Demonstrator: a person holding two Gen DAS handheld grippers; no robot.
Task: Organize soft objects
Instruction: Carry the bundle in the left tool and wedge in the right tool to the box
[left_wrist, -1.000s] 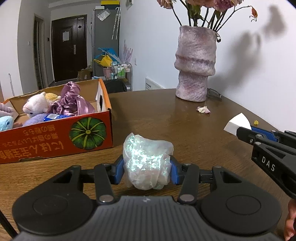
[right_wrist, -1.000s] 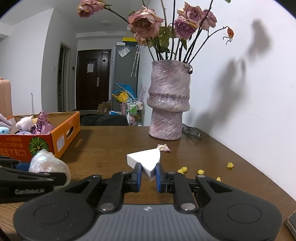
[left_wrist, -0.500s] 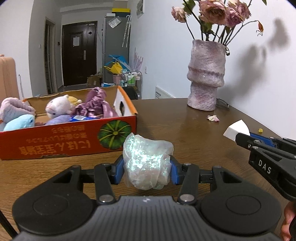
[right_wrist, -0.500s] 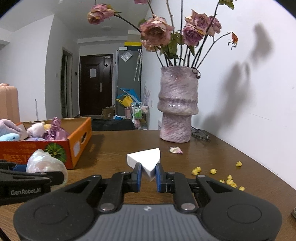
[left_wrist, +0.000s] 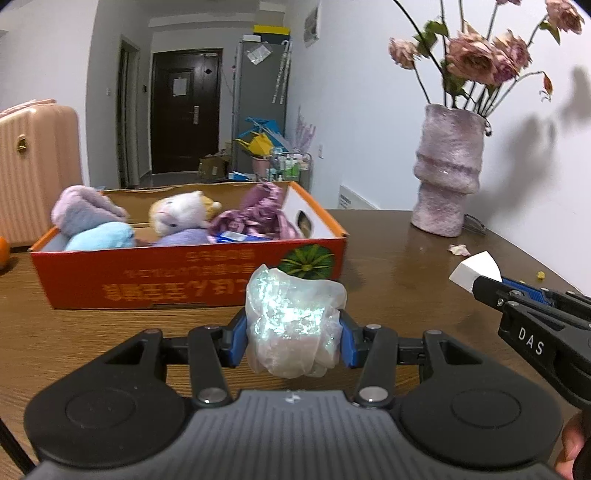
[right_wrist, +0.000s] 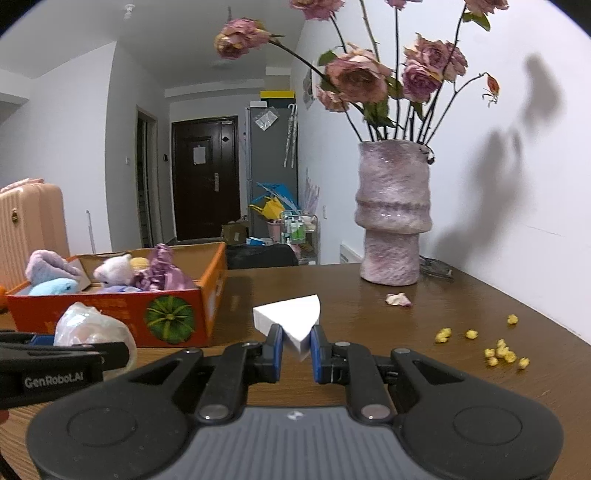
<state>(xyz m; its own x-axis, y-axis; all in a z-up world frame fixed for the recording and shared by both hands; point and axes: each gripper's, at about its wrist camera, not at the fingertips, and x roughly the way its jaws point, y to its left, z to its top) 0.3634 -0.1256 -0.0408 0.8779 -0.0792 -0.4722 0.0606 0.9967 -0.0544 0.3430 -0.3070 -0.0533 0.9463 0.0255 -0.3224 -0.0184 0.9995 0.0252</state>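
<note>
two soft things are in my grip at once: the left tool (left_wrist: 291, 338) is clamped on a crumpled iridescent bundle (left_wrist: 293, 325), some kind of shiny film or cloth, i can't tell which, and the right tool (right_wrist: 297, 349) is pinched tight on a white wedge sponge (right_wrist: 291, 319). both are carried in the air above the bench (right_wrist: 351, 284), neither touching it.

over the last second the orange cardboard box (left_wrist: 192, 275) has swung from the left edge of the left view to sit squarely ahead of the bundle, and in the right view it has grown nearer too. the grips themselves have not changed. i read that as both hands travelling toward the box, so the drop-off looks close, though neither item is over the rim yet.

the box already holds plush toys (left_wrist: 177, 218), a lilac and a blue soft roll and a purple satin piece (left_wrist: 264, 212); it looks fairly full, so placement may need care.

the bench is dark brown wood, glossy. at its far side stands a rough pink vase (right_wrist: 393, 214) of dried roses, with a fallen petal (right_wrist: 398, 299) and scattered yellow bits (right_wrist: 498, 352) near it. beyond: white walls, a dark door (right_wrist: 205, 179), a grey cabinet, a cluttered trolley and a pink suitcase (left_wrist: 35, 170) at left.
</note>
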